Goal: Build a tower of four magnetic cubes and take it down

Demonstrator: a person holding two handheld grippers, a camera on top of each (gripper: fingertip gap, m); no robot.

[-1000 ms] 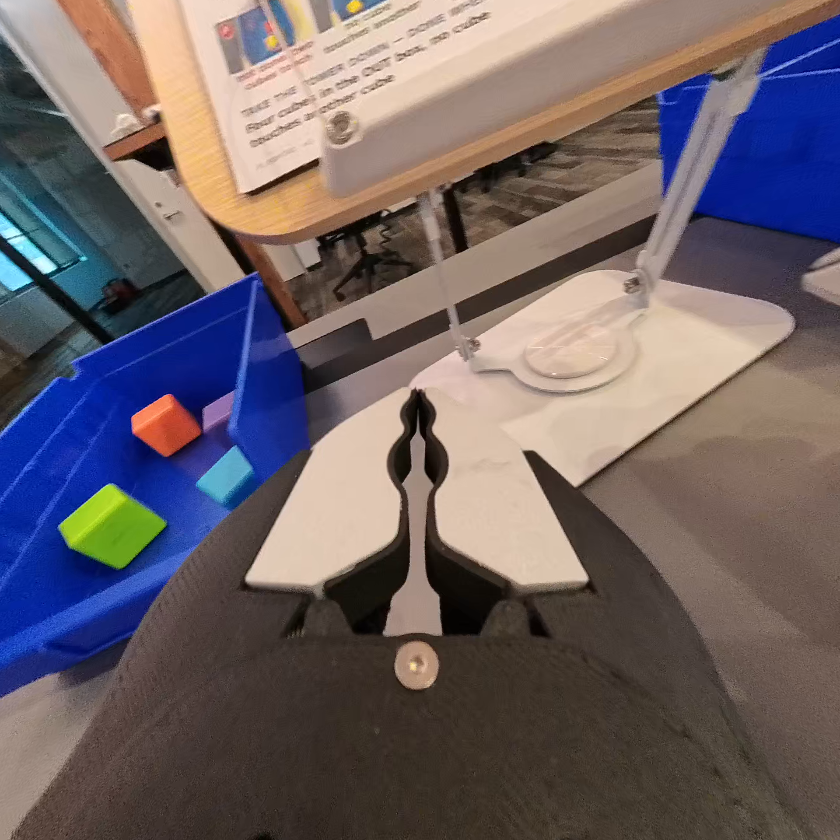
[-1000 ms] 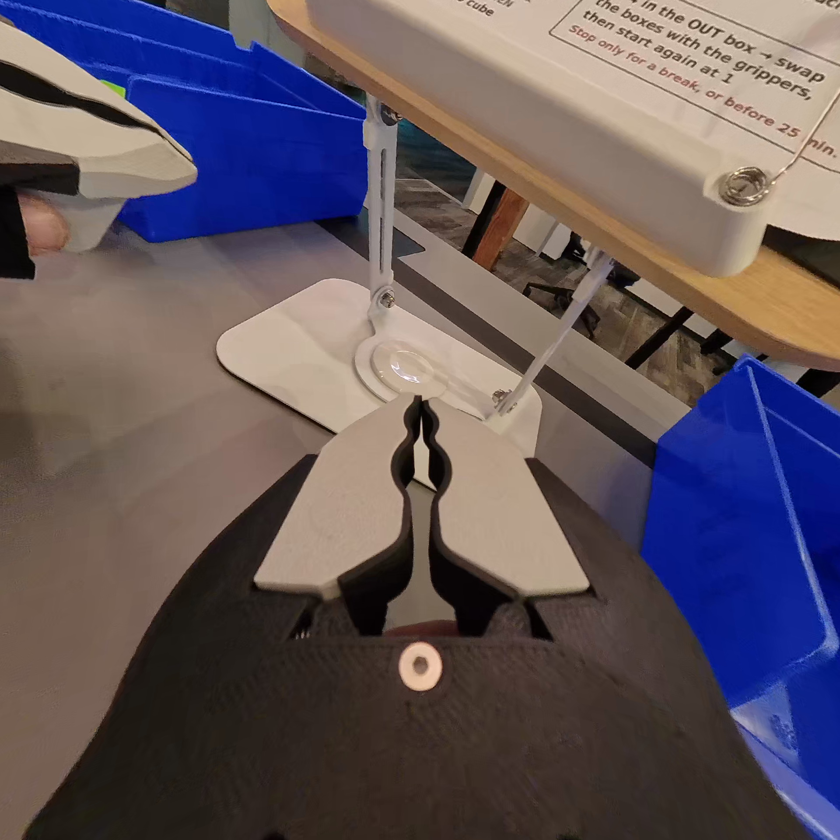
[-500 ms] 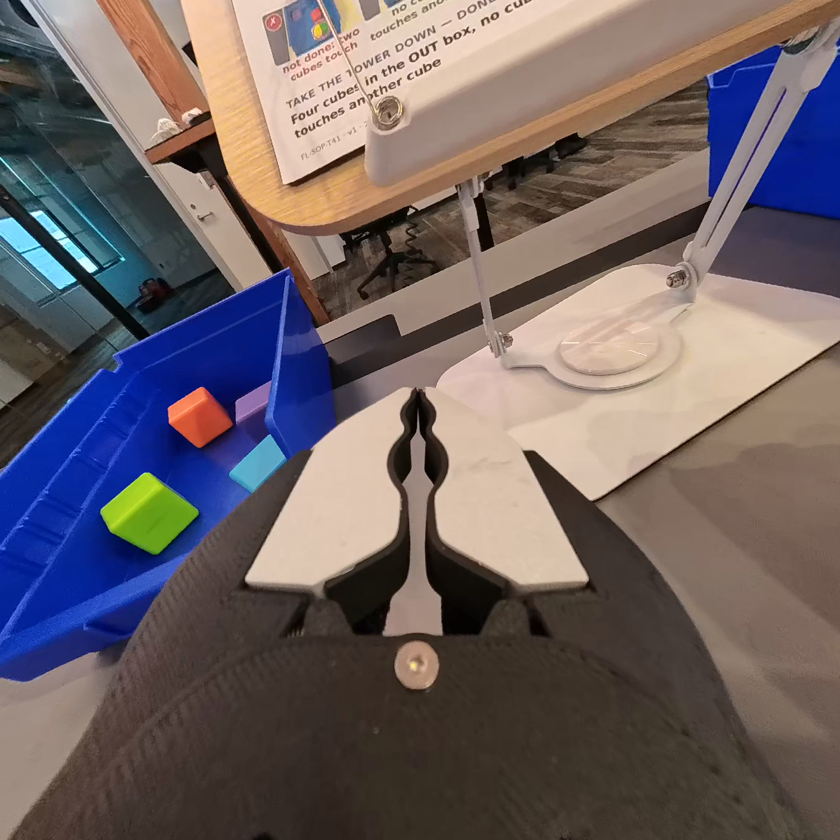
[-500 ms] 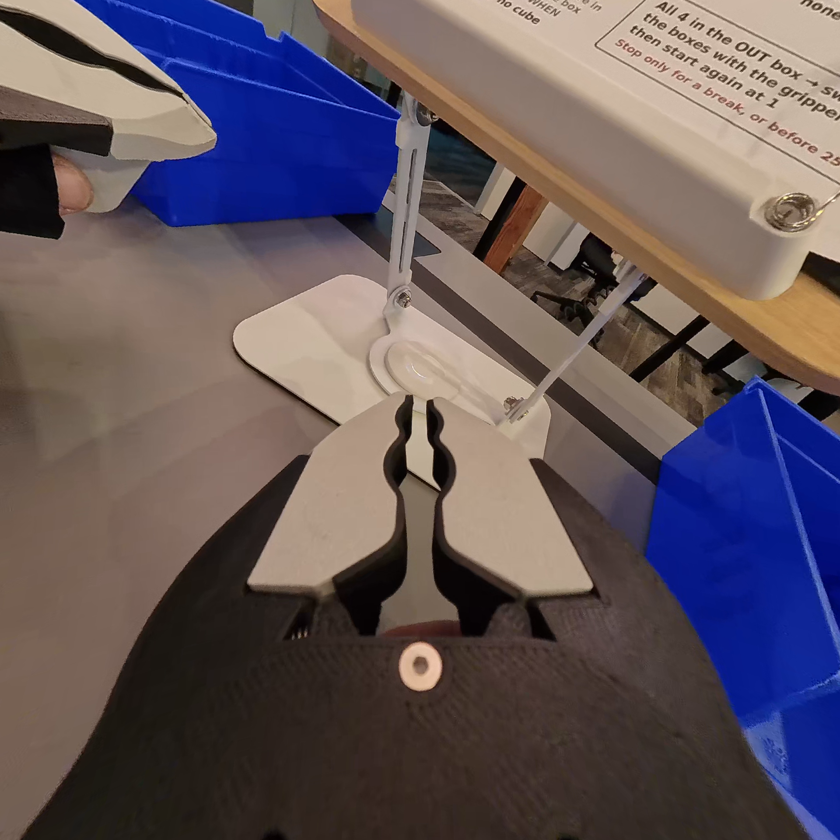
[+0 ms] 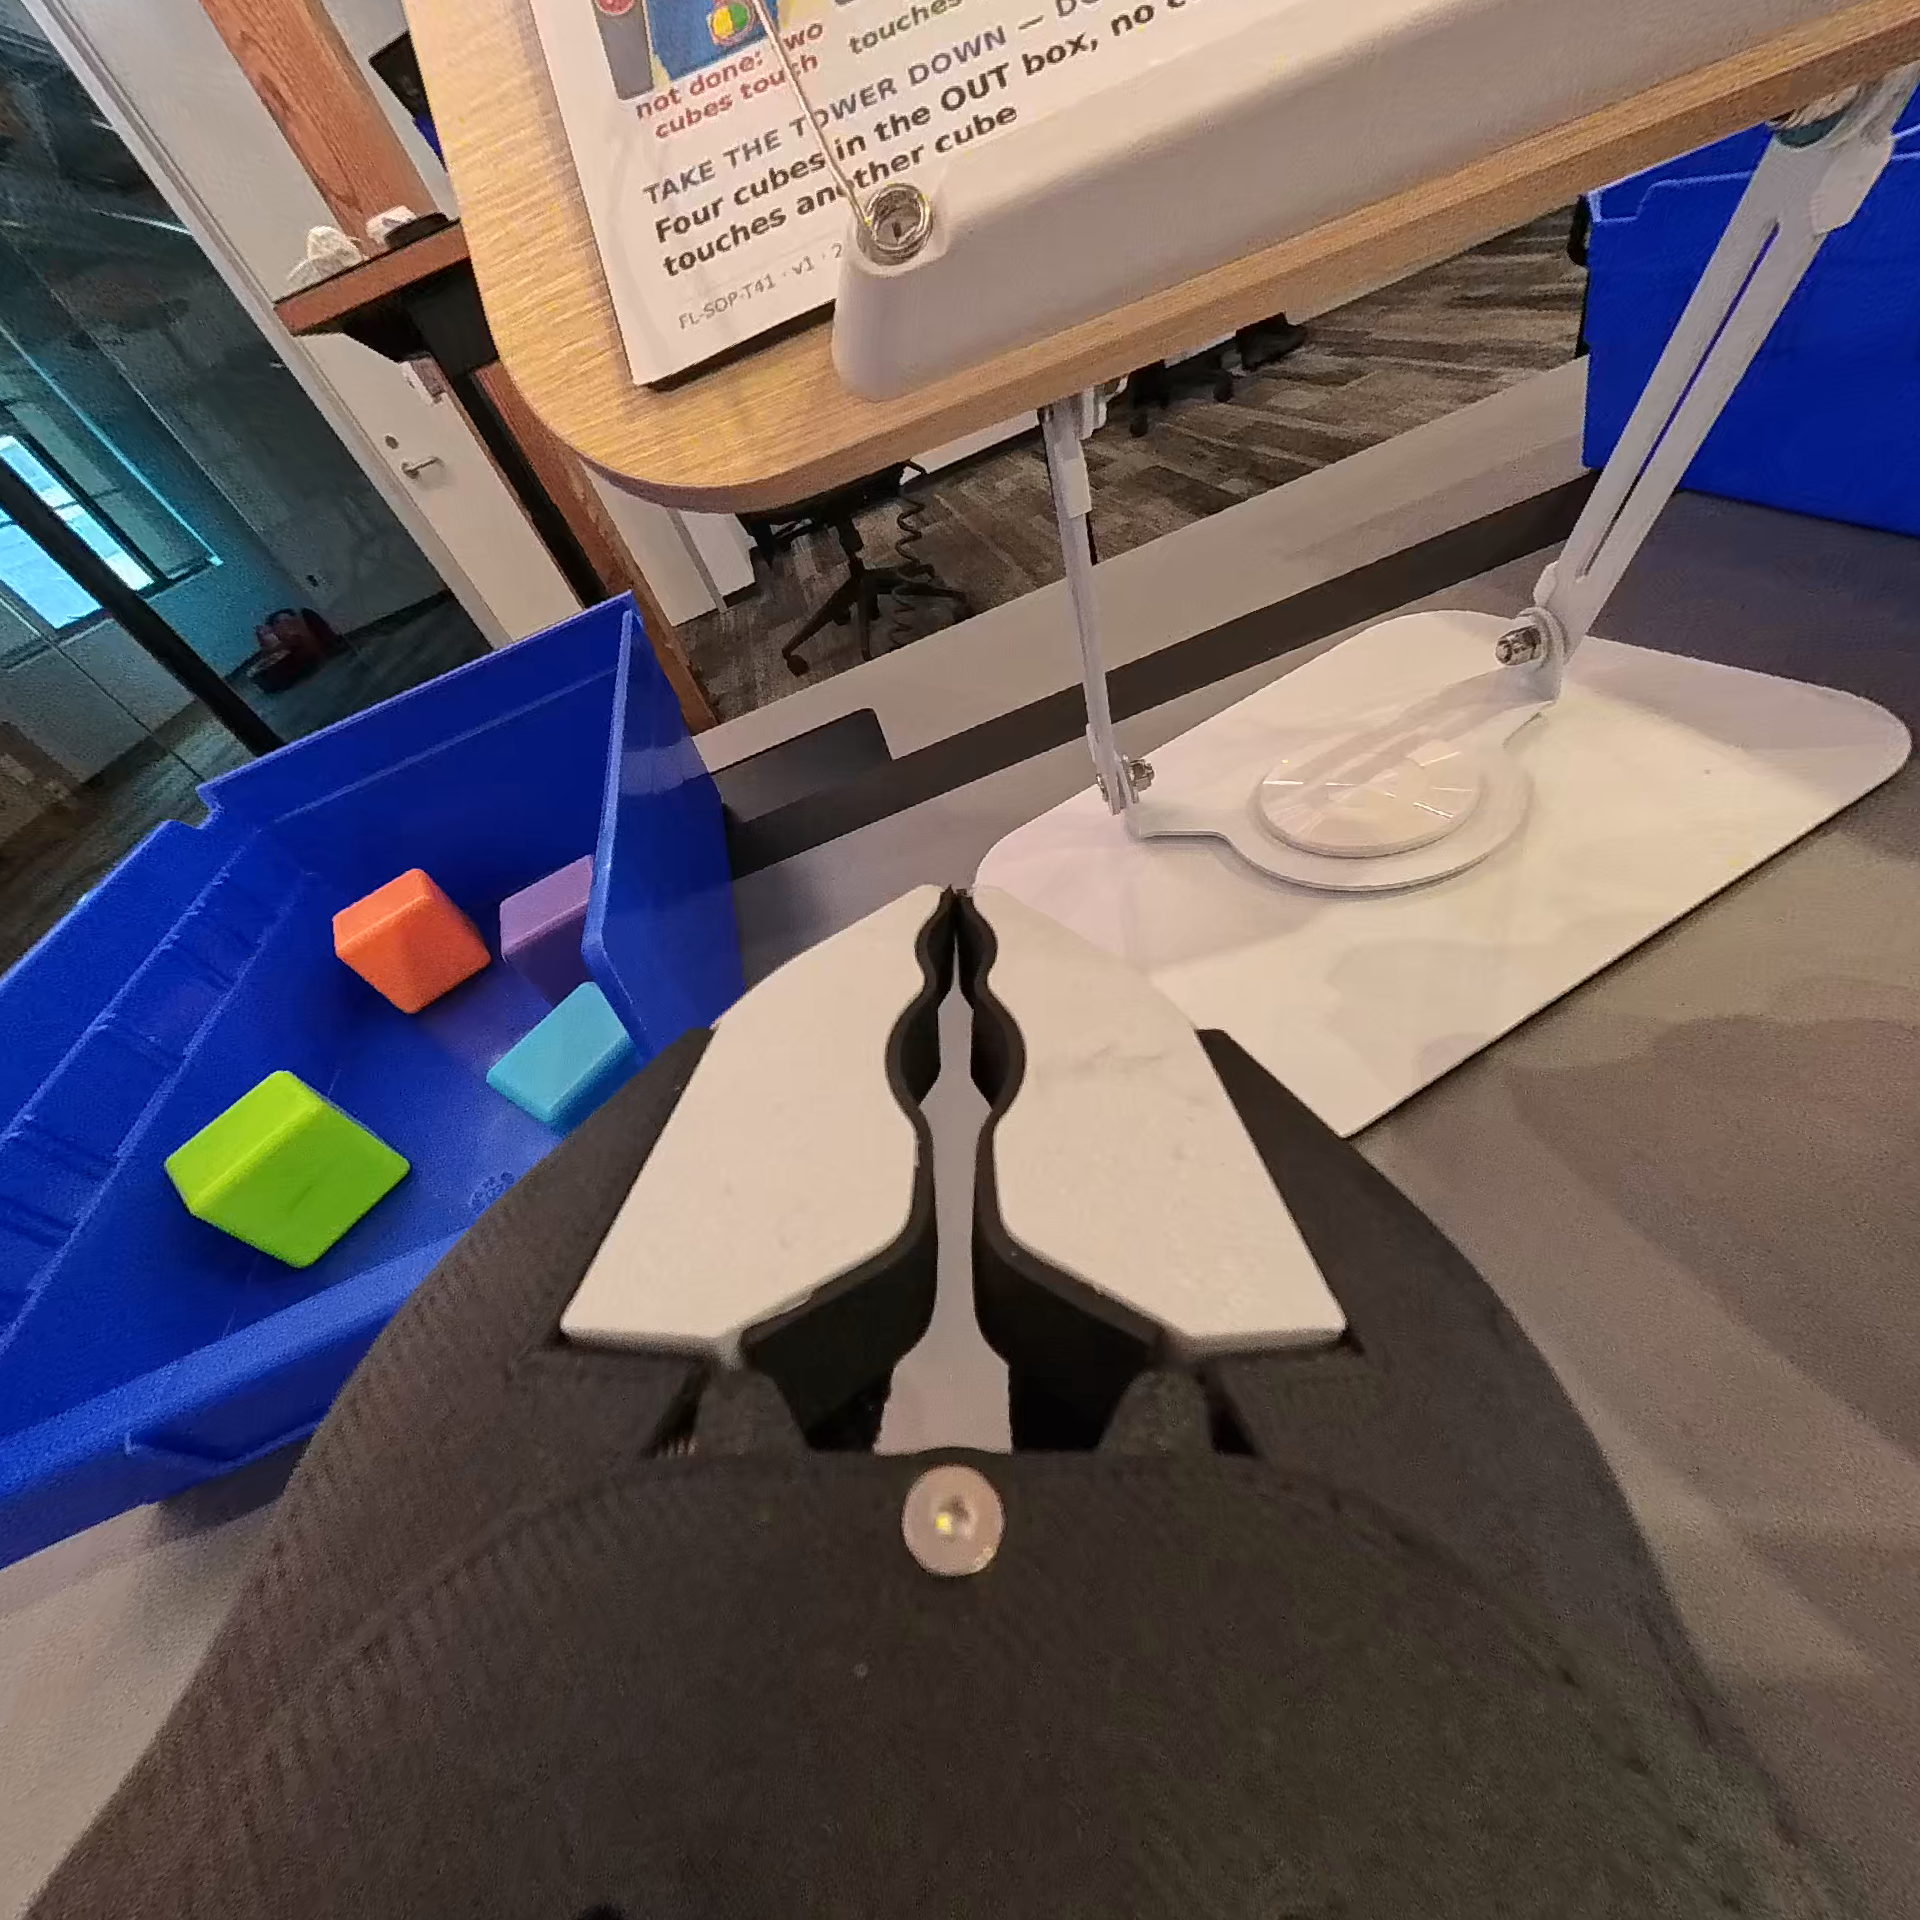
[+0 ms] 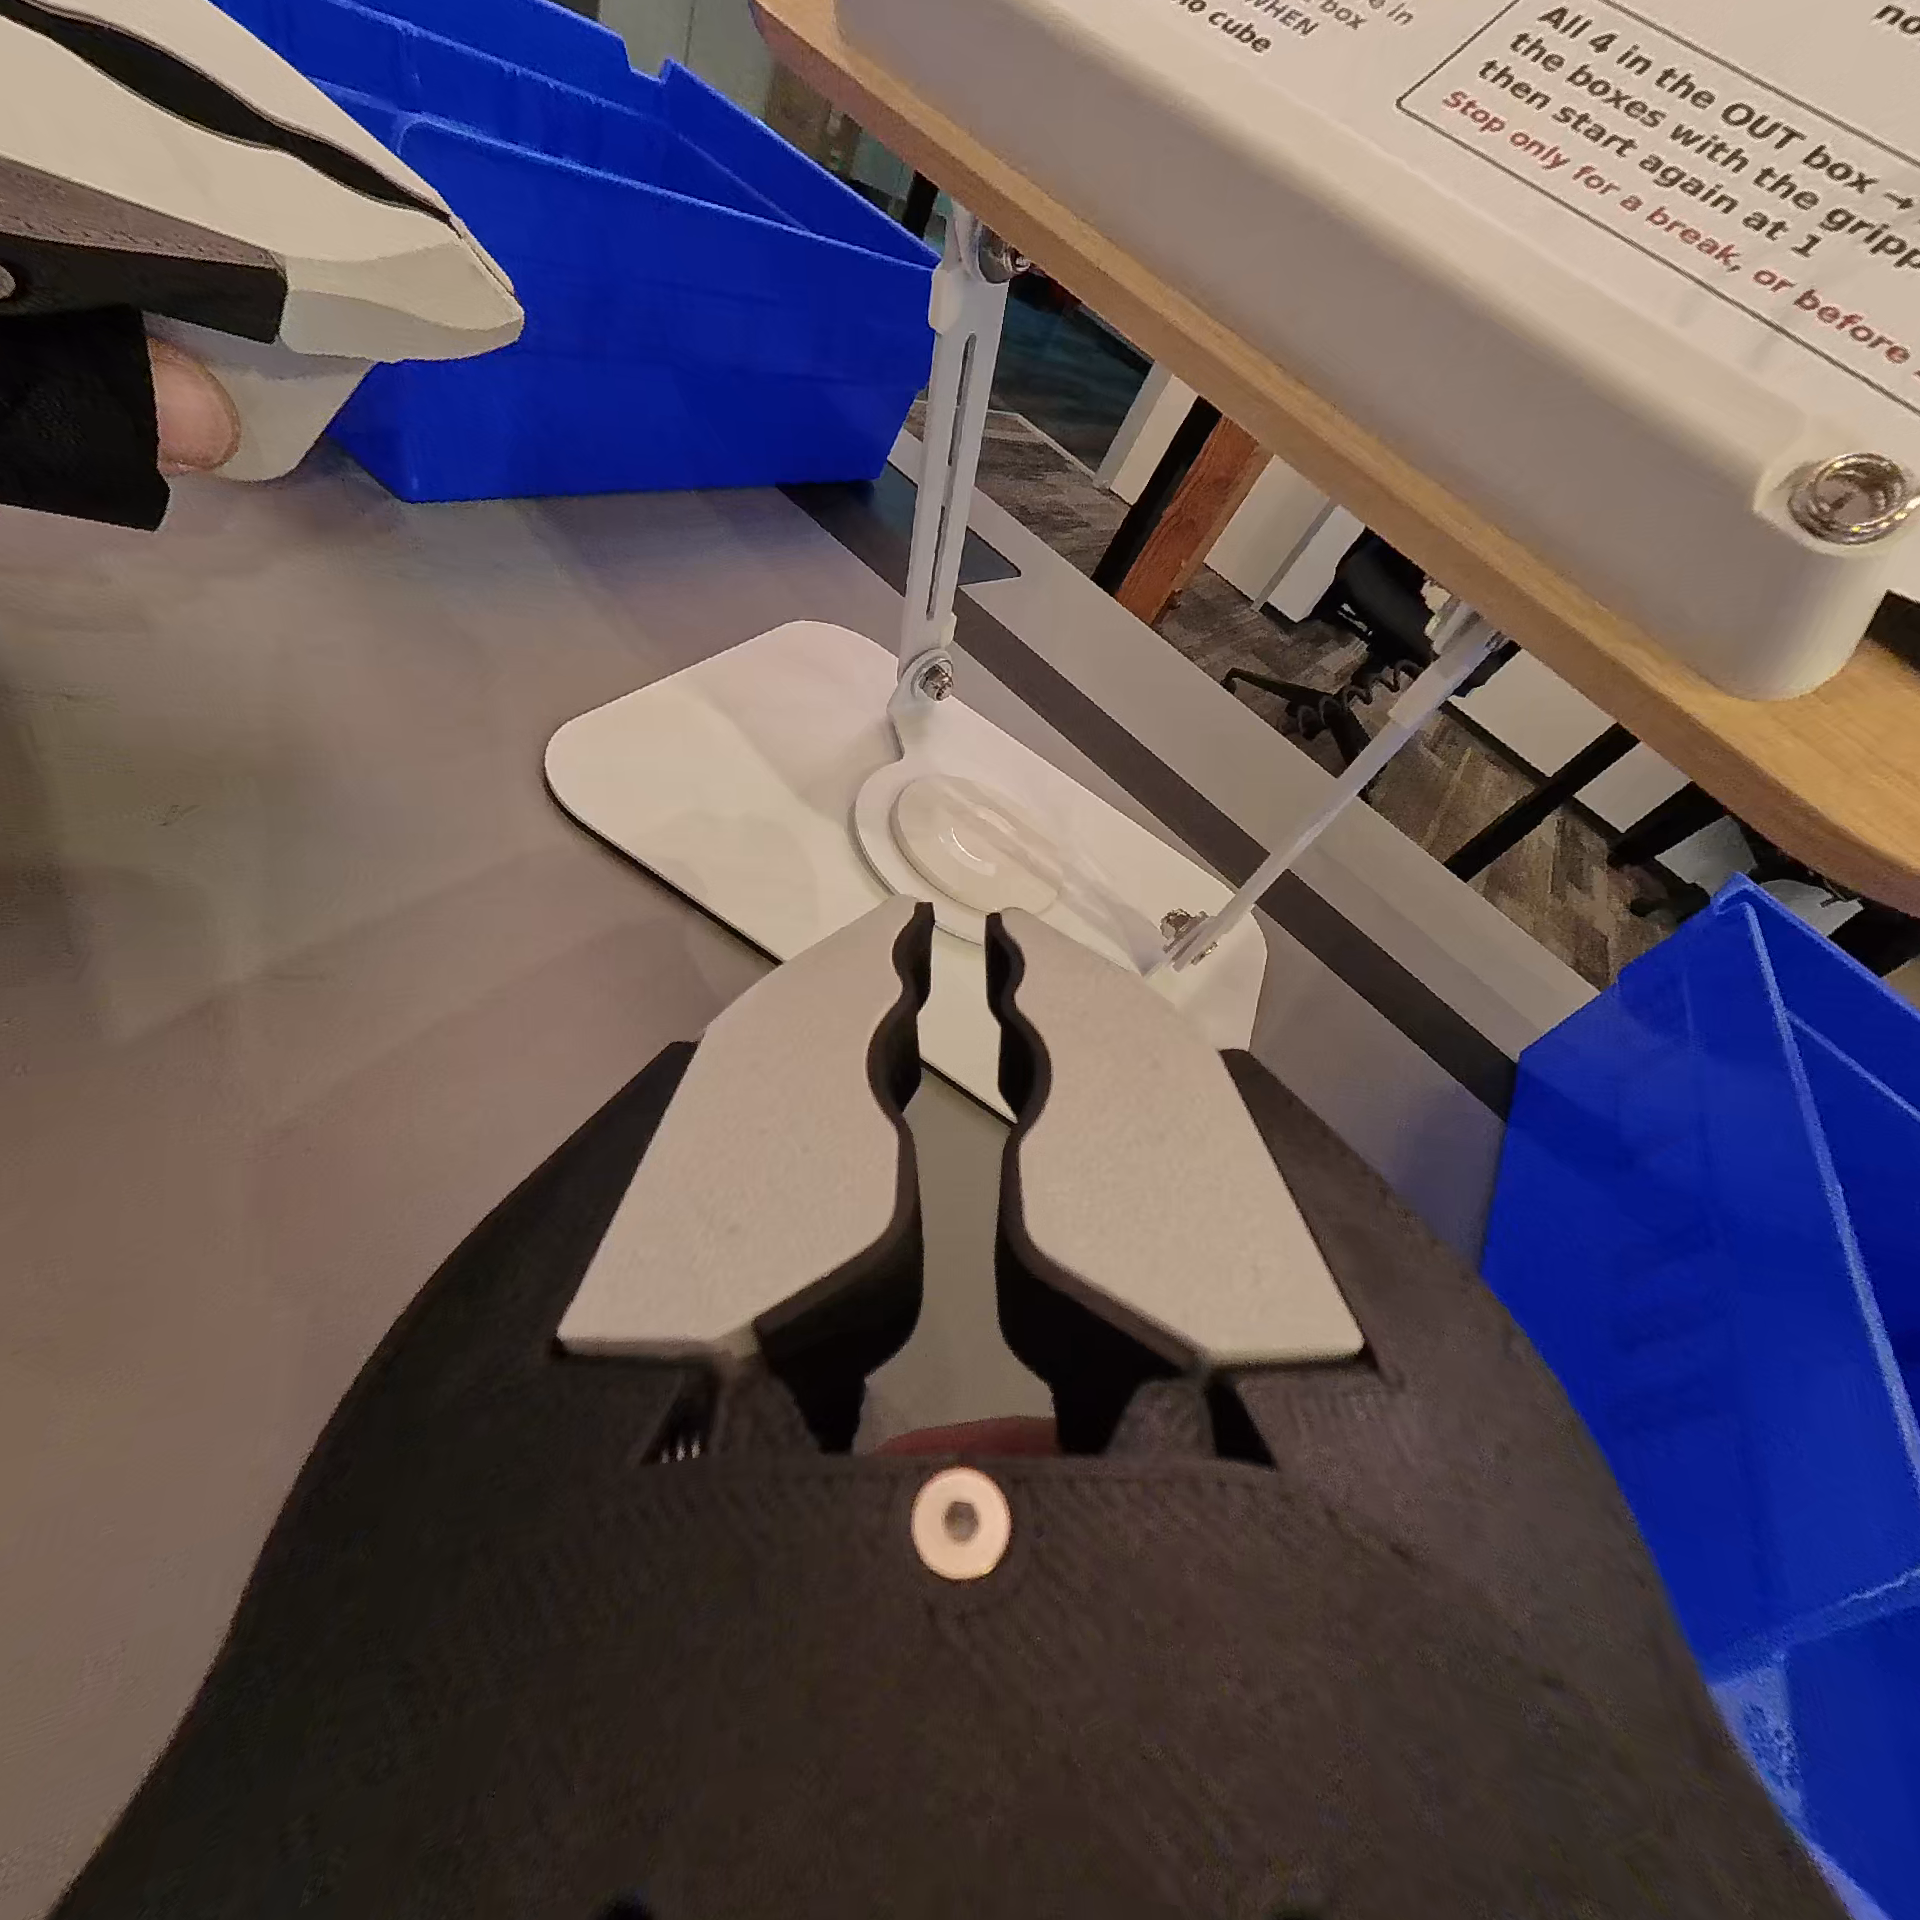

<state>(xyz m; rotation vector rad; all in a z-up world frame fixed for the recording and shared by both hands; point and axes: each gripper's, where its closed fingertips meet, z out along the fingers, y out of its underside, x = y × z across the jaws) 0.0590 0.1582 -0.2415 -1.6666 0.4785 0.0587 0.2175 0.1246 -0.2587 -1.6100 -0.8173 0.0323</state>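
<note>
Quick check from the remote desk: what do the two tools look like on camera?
Both match: the left tool and right tool each have a black, ribbed, printed-looking body, two flat light-grey fingers with wavy black inner pads, and a silver screw at the centre. No cables show. The hand on the left tool wears a black glove.

We find readable print in one place only: a white sheet point(image 5: 727, 208) on the tilted wooden board point(image 5: 520, 312) above the bench, propped on a white ledge point(image 5: 1143, 208). In the left wrist view it carries small coloured pictures with a short red caption under them. Below that come a heading in capitals, two bold black lines and a tiny grey code line at the bottom edge. In the right wrist view the sheet point(image 6: 1714, 135) shows bold black lines inside a thin frame, with a red line beneath. We also see small raised marks point(image 5: 488, 1195) on the floor of the blue bin point(image 5: 436, 758), too faint to read.
</note>
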